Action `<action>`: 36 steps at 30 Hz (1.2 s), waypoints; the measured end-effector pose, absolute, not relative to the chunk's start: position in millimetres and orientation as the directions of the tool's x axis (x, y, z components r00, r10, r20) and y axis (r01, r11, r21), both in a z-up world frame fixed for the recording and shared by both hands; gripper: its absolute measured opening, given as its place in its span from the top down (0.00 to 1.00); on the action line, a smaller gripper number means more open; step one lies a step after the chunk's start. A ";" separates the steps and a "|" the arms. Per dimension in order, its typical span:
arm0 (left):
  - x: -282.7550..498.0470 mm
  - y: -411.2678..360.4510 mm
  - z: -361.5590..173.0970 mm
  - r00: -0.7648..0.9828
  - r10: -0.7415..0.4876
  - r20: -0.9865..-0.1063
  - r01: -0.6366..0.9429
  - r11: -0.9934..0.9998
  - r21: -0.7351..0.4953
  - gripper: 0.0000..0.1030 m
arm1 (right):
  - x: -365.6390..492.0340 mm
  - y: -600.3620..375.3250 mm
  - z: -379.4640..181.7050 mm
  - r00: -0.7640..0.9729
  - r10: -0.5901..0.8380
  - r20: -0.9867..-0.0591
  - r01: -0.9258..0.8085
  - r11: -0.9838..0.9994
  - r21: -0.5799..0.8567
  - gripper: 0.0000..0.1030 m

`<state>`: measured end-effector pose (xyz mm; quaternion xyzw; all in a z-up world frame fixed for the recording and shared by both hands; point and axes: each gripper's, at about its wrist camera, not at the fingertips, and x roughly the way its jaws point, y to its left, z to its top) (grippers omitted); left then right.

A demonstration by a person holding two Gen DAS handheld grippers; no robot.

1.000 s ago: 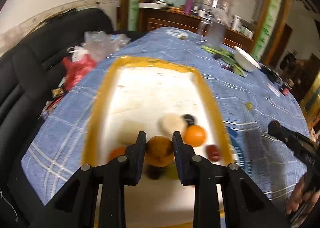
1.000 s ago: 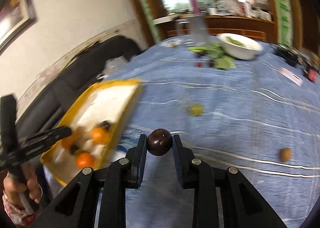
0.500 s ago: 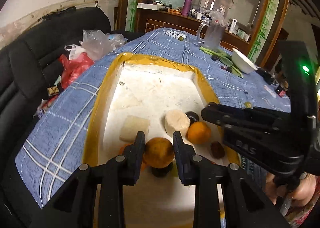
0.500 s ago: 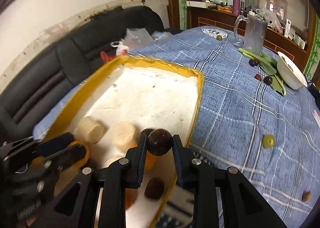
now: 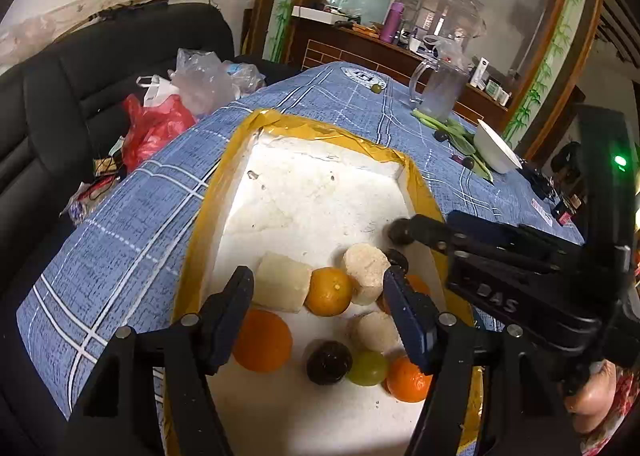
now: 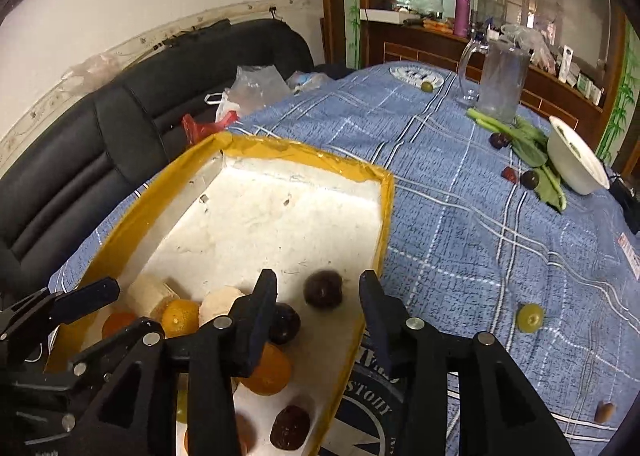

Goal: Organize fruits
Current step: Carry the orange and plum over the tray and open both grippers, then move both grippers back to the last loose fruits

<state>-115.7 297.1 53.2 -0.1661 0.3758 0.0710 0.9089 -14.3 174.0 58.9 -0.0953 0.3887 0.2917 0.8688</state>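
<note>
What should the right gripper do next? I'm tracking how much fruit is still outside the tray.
Probably lift the right gripper off the tray and swing toward the green grape on the blue cloth. Its jaws have just been opening, and the dark plum lies loose between them on the tray floor, so that drop looks done. The grape is the nearest fruit outside.

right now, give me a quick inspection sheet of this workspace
surface: table under blue checked cloth.
job's things: yellow-rimmed tray holds oranges, dark plums, a green grape and pale chunks; dark plum lies free between the right fingers; a loose grape lies on the cloth.
clutter: pitcher, white bowl, greens, plastic bags.
grippers: left gripper and right gripper both open, jaws just opened, gripping nothing.
cables: nothing seen.
surroundings: black sofa, wooden sideboard.
</note>
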 end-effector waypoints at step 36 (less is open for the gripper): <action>-158.8 167.8 83.5 0.711 0.178 -0.680 -0.170 0.982 0.079 0.14 | -126.7 10.0 57.3 0.643 0.373 -0.669 -0.341 0.922 0.186 0.35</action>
